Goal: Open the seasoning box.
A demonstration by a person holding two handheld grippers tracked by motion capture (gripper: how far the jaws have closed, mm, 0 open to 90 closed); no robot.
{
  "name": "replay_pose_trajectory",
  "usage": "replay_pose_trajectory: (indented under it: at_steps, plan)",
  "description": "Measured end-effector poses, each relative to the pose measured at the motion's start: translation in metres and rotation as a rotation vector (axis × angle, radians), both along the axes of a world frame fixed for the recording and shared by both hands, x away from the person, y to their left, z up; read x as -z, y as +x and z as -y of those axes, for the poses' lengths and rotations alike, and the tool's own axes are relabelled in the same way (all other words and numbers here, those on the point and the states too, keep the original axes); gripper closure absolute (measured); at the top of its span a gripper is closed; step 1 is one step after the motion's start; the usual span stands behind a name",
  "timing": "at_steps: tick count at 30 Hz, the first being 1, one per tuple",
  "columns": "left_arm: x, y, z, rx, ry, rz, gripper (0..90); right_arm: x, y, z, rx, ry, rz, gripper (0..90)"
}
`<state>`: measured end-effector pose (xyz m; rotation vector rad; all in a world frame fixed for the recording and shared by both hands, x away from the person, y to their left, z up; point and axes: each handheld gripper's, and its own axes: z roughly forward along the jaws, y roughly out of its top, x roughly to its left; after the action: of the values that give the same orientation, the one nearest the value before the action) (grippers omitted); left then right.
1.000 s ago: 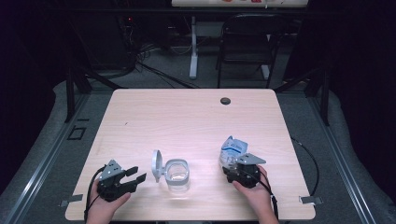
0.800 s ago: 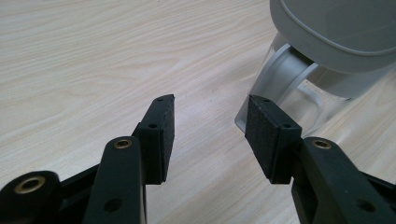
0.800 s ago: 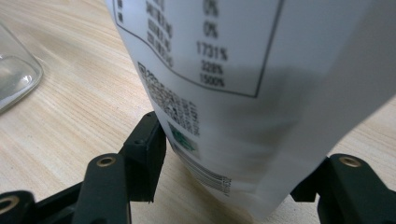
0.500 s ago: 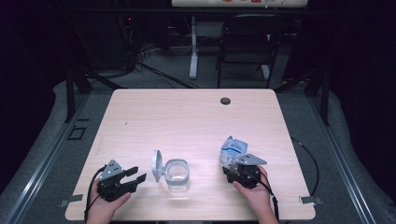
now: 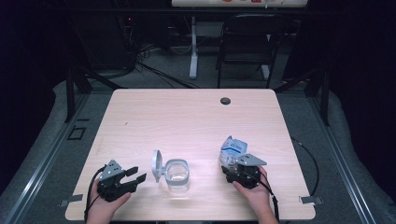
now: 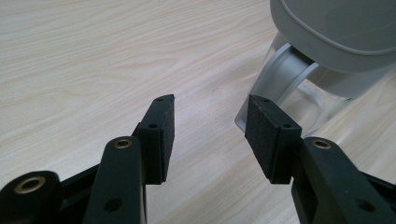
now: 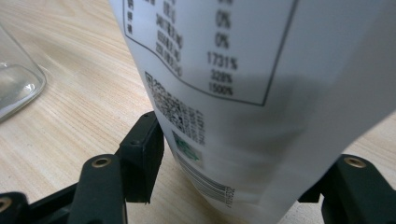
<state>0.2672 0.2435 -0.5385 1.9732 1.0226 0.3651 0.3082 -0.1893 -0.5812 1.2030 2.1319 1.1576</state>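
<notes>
A clear glass jar (image 5: 177, 175) stands near the table's front edge, its grey hinged lid (image 5: 157, 165) flipped open to the left. My left gripper (image 5: 136, 173) lies just left of it, open, nothing between its jaws. In the left gripper view the left gripper (image 6: 210, 105) points at the jar's lid (image 6: 336, 28) and glass wall (image 6: 317, 107), apart from them. A white and blue pouch (image 5: 233, 148) stands upright at the right. My right gripper (image 5: 232, 163) is shut on its lower part. Its jaws have just eased slightly wider, with the printed pouch (image 7: 243, 70) still between them in the right gripper (image 7: 233, 154).
The light wooden table (image 5: 187, 121) has a round cable hole (image 5: 225, 101) near its far edge. A black chair (image 5: 247, 42) and desk legs stand beyond the table. Part of the glass jar (image 7: 18, 79) shows at the left of the right gripper view.
</notes>
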Motion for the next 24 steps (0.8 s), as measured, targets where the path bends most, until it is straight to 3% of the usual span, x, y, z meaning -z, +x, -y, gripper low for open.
replay_pose_trajectory:
  at_steps: [24]
  plan:
    - [0.0001, 0.0006, -0.0009, 0.003, -0.003, 0.004, 53.0, 0.0013, 0.0018, -0.0020, 0.001, 0.004, 0.022, 42.2]
